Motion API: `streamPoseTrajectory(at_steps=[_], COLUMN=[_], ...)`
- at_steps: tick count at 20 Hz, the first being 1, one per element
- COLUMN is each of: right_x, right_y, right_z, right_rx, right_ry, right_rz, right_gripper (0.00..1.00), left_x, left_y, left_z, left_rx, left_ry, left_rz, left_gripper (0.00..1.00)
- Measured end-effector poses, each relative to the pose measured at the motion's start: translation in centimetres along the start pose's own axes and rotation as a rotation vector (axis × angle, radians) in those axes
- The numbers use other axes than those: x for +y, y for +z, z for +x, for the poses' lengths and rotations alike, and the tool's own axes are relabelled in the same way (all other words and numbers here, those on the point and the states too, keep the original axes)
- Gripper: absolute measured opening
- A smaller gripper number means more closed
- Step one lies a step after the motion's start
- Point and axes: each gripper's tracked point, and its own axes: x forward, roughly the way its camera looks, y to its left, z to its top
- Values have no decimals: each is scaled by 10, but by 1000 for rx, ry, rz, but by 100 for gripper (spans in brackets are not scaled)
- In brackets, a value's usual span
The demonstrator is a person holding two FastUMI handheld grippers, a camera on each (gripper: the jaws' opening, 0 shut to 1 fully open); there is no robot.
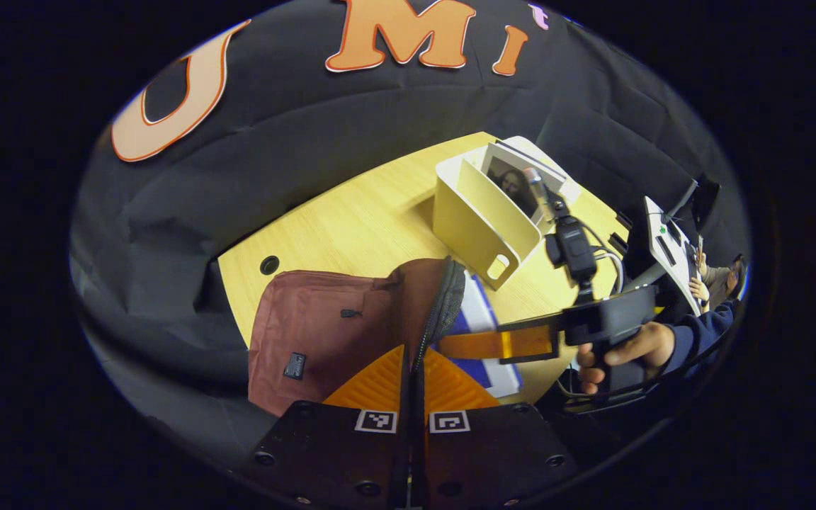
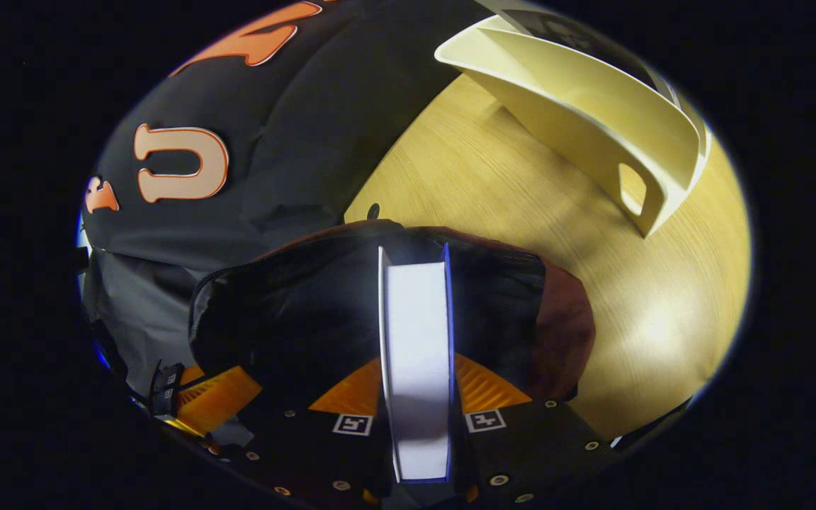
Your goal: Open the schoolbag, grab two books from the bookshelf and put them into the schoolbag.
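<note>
left gripper (image 1: 411,368): fingers pressed together on the zip edge of the schoolbag (image 1: 323,333), holding the flap up. schoolbag: maroon, lying on the wooden table (image 1: 351,219), mouth open. right gripper (image 2: 416,397): clamped on a white book (image 2: 416,354) with blue covers, held edge-on at the bag's dark opening. bookshelf (image 1: 482,219): cream file holder, standing on the table beyond the bag, another book (image 1: 514,180) upright inside.
</note>
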Motion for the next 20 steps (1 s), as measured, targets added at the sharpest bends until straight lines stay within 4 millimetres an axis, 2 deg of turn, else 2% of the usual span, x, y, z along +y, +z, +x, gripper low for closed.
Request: streamPoseTrajectory(at_steps=[3, 6, 7, 8, 10, 11, 13, 14, 15, 16, 19, 20], right_x=[1, 7, 8, 10, 10, 12, 11, 8, 5, -2, -28, -35], right_y=[-5, -9, -9, -7, -9, -11, -12, -11, -13, -14, -11, -7], right_z=[28, 40, 46, 53, 66, 71, 72, 73, 71, 67, 47, 39], right_rx=[11, 1, -9, -19, -37, -30, -30, -32, -31, -28, -30, -40], right_ry=[32, 65, 74, 83, 94, 103, 80, 45, 33, 10, -74, -95], right_rz=[37, 66, 71, 79, 92, 101, 99, 80, 63, 47, -66, -94], right_gripper=[33, 34, 22, 34, 35, 24, 48, 41, 60, 52, 70, 97], left_x=[-13, -26, -28, -29, -30, -31, -25, -23, -18, -16, -11, -11], left_y=[0, 0, 0, -1, -1, -1, -4, -3, -4, -3, -4, -3], left_z=[4, 7, 9, 10, 10, 10, 10, 10, 10, 10, 12, 13], left_rx=[4, 1, 0, 1, 2, 3, 4, 6, 7, 6, 0, 1], left_ry=[-21, -54, -59, -61, -59, -58, -46, -42, -40, -39, -23, -19], left_rz=[15, 30, 33, 33, 19, 9, -7, -17, -36, -50, -71, -74], left_gripper=[2, 2, 2, 2, 2, 2, 2, 2, 2, 3, 3, 2])
